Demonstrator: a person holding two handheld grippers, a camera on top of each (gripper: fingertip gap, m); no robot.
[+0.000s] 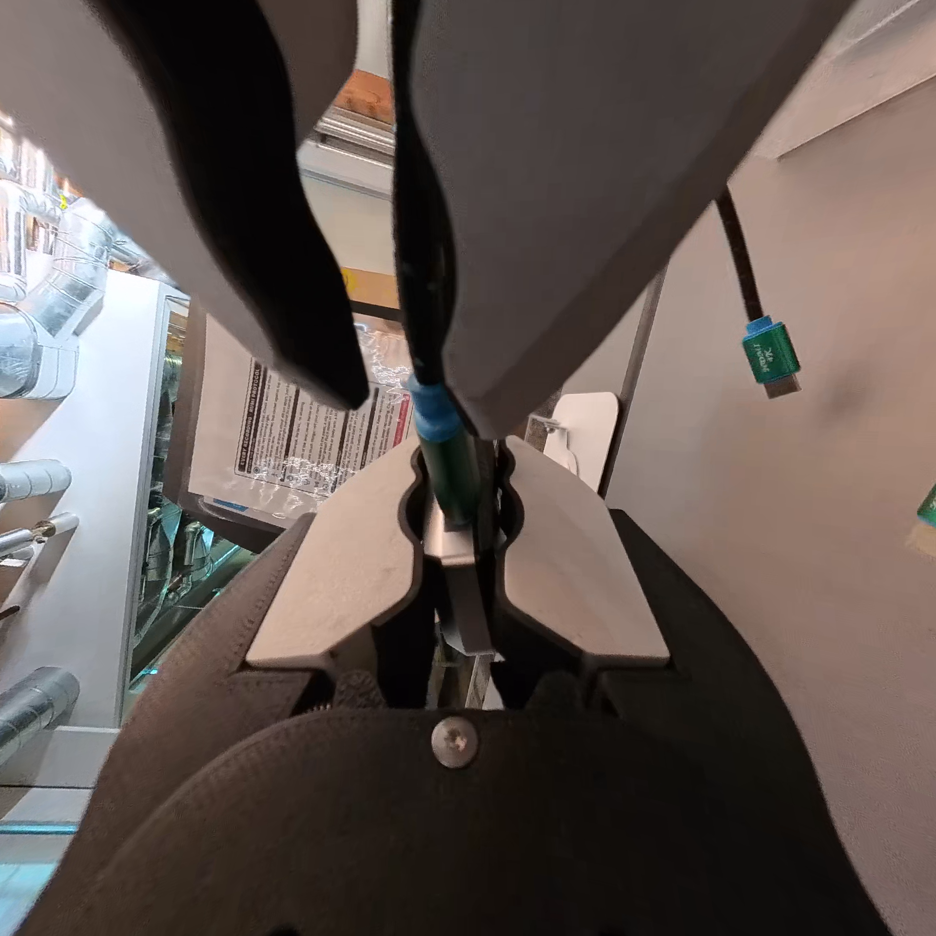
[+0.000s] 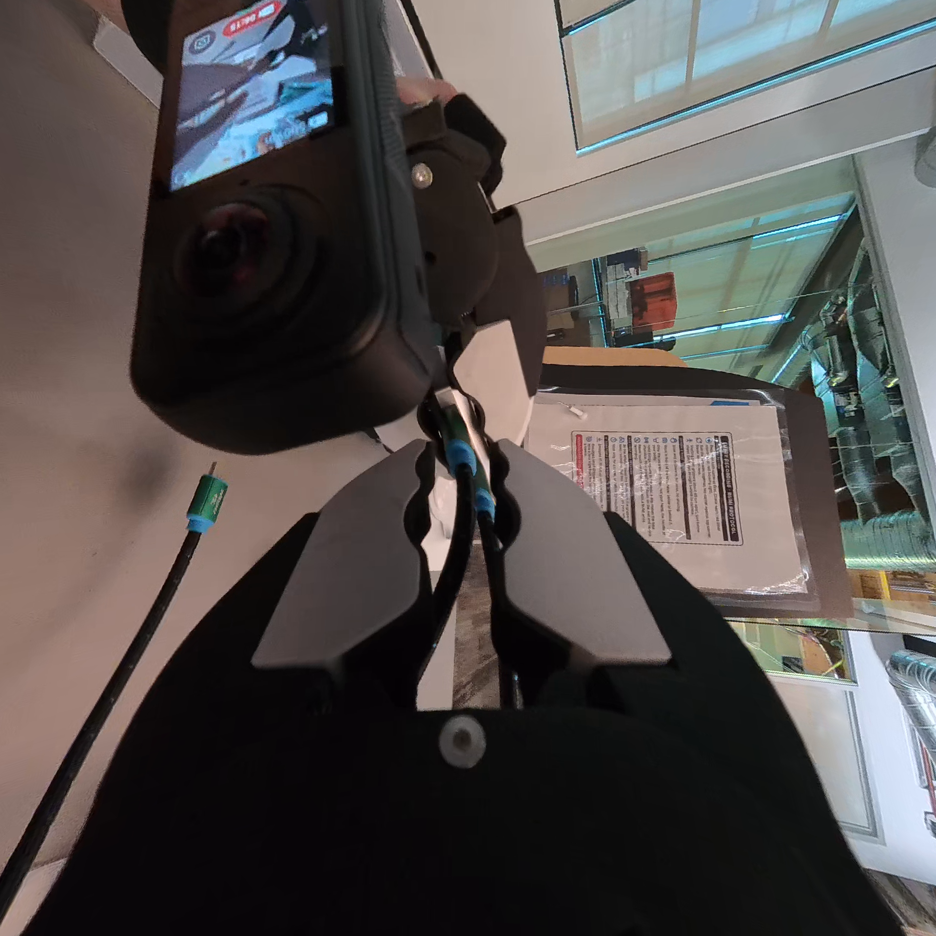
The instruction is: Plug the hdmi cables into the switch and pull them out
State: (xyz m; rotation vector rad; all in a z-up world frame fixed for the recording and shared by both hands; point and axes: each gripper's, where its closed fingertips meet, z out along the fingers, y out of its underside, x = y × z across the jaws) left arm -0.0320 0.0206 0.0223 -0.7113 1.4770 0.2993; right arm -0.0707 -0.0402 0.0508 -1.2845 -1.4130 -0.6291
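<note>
My left gripper (image 1: 461, 451) is shut on the thin silver switch (image 1: 458, 582), seen edge-on between its fingers. A green HDMI plug with a blue collar (image 1: 448, 476) sits in the switch. My right gripper (image 1: 418, 415) comes in from above, jaws partly open around that plug's cable, with a gap on one side. In the right wrist view my right gripper (image 2: 461, 448) straddles two plugged-in cables with blue collars, the first cable (image 2: 458, 456) and the second cable (image 2: 483, 499). Beyond them is the left gripper's camera (image 2: 263, 253).
A loose green HDMI plug (image 1: 770, 354) on a braided black cable lies on the beige table (image 1: 810, 658); it also shows in the right wrist view (image 2: 207, 499). Another green plug (image 1: 929, 506) peeks in at the right edge. A laminated sheet (image 2: 684, 481) stands behind.
</note>
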